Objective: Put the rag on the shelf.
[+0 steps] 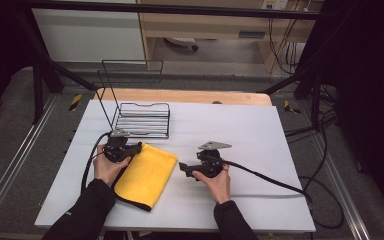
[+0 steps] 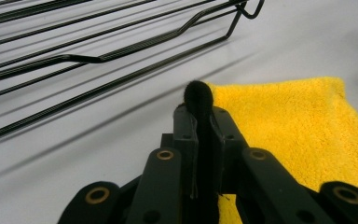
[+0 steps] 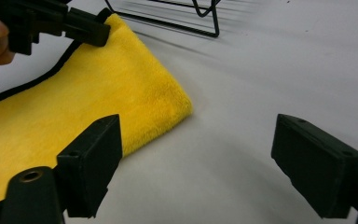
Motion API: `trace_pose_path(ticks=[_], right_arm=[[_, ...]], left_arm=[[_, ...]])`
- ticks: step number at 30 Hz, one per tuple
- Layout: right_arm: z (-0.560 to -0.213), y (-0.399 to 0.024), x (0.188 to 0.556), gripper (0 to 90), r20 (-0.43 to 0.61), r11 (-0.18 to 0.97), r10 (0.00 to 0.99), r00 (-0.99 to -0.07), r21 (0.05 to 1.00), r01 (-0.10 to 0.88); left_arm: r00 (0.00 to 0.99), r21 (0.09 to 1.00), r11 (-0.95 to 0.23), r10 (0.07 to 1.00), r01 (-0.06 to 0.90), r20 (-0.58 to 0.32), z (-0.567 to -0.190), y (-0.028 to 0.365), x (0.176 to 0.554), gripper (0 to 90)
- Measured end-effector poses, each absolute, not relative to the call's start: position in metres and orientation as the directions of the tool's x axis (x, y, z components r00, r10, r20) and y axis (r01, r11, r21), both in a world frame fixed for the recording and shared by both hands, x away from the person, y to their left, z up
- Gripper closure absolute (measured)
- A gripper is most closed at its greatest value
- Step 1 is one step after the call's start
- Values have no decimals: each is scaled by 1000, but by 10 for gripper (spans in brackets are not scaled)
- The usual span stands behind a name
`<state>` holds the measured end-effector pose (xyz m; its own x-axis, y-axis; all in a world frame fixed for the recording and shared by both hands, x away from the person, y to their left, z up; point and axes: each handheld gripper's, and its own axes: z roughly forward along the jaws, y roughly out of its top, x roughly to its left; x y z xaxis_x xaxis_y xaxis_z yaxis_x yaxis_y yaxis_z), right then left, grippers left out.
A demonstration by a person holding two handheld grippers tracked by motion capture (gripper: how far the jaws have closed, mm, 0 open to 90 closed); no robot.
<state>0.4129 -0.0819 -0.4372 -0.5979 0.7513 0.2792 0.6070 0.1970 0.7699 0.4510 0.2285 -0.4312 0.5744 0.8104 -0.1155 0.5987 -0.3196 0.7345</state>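
Yellow fleece with a black border makes up the one cloth (image 1: pixel 146 174) on the white table (image 1: pixel 260 135), lying folded left of centre near the front edge. At the far left, the person's left hand (image 1: pixel 106 167) holds the left gripper (image 1: pixel 139 147), whose jaws are pressed together on the cloth's black-edged back corner (the left gripper view shows a tuft of that edge (image 2: pixel 198 95) poking up between the two pads). Just behind the cloth stands one black wire rack (image 1: pixel 142 119), close to it but apart. Further right, well clear of the cloth's right edge, the right hand (image 1: pixel 216 181) holds the right gripper (image 1: pixel 182 167), pointed towards the cloth; its two jaws stand wide apart over bare table with nothing between them. Two cables, one from each gripper, trail across the table.
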Motion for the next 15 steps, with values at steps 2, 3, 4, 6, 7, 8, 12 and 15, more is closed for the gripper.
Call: trace_pose_path(ticks=[2, 3, 4, 6, 7, 8, 12, 15], right_arm=[[-441, -69, 419, 229, 275, 203, 758, -591, 762, 615], [-442, -63, 422, 265, 264, 209, 763, -589, 763, 612], [-444, -59, 424, 297, 261, 206, 768, -584, 763, 613], [-446, -52, 428, 379, 259, 199, 781, -568, 759, 620], [-447, -50, 429, 410, 279, 183, 781, -559, 753, 632], [-448, -48, 431, 442, 286, 179, 783, -552, 747, 640], [-453, -42, 436, 533, 291, 189, 792, -537, 719, 668], [-455, -39, 436, 566, 301, 185, 795, -527, 706, 683]], left_arm=[[579, 736, -323, 807, 595, -114, -434, 229, 452, 820], [584, 737, -332, 805, 589, -105, -436, 229, 452, 820], [588, 735, -340, 803, 587, -98, -437, 229, 453, 819], [595, 734, -357, 800, 578, -79, -438, 228, 453, 817], [600, 732, -367, 797, 574, -71, -439, 228, 453, 816], [602, 730, -372, 795, 573, -67, -440, 228, 454, 815], [608, 722, -382, 791, 577, -67, -445, 227, 457, 806], [613, 720, -391, 788, 573, -60, -446, 227, 458, 795]])
